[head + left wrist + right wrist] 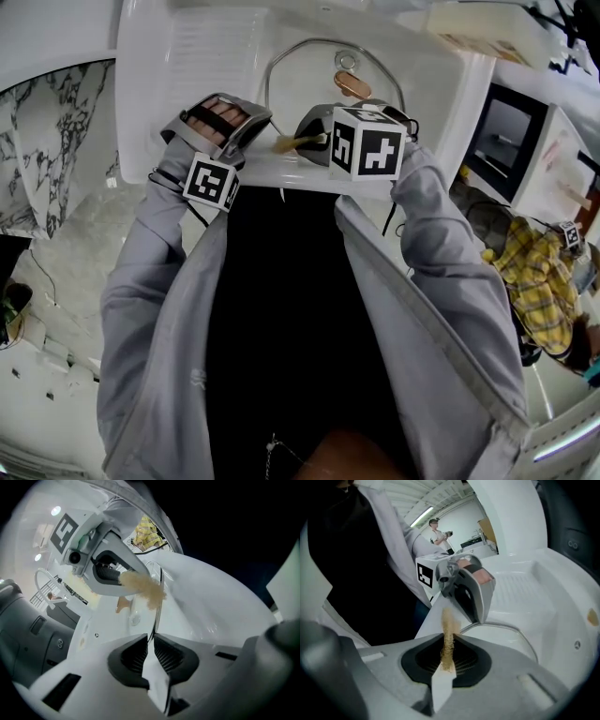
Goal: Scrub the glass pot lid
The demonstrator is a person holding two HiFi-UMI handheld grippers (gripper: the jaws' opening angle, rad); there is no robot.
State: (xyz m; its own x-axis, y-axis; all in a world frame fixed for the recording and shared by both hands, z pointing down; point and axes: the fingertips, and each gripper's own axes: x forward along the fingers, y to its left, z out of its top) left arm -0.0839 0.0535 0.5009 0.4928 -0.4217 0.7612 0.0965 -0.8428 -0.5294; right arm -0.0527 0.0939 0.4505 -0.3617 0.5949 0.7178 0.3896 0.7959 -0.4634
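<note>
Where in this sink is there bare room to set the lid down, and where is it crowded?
Free: the ridged drainboard, bordered by the sink's outer rim and the left gripper. Crowded: the sink's near edge, where the left gripper pinches the glass lid and the right gripper holds the scrubber beside it.

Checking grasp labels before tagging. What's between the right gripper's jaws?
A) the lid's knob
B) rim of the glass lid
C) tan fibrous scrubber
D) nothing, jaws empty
C: the right gripper view shows the right gripper pinching a tan fibrous scrubber; the glass lid is clamped at its rim by the left gripper instead.
</note>
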